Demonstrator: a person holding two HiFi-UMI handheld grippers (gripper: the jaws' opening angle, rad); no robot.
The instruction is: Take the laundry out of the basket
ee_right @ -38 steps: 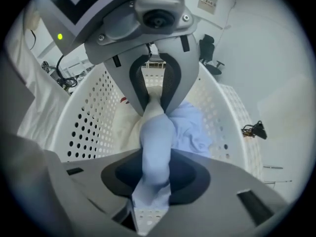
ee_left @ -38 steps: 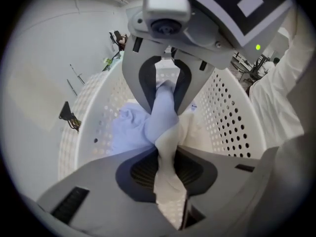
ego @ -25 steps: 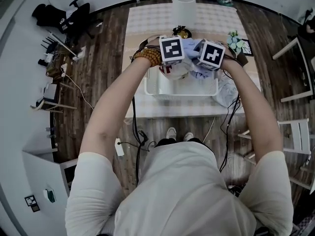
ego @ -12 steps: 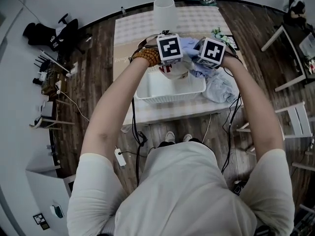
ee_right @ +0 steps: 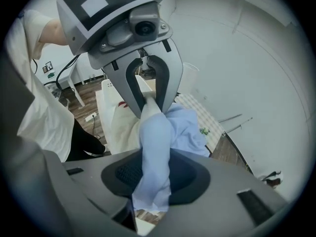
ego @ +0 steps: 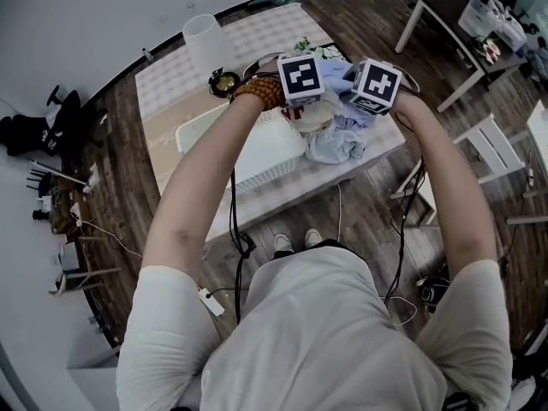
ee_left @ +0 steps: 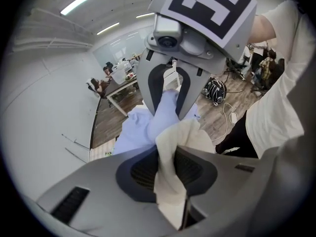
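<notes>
Cream cotton cloth (ee_left: 174,149) clamped in left gripper (ee_left: 168,177), pale blue shirt (ee_right: 154,147) in right gripper (ee_right: 150,179); just swung off white plastic basket (ego: 265,165), basically out

My left claw (ee_left: 170,154) and right claw (ee_right: 153,152) have swung right and a little up, off the basket (ego: 261,157). They now hang past its right end, above the heap (ego: 338,148). The cream cloth (ee_left: 173,191) and blue cloth (ee_right: 154,181) came out with them. My head turned, so the bench (ego: 171,110) now lies slantwise.
</notes>
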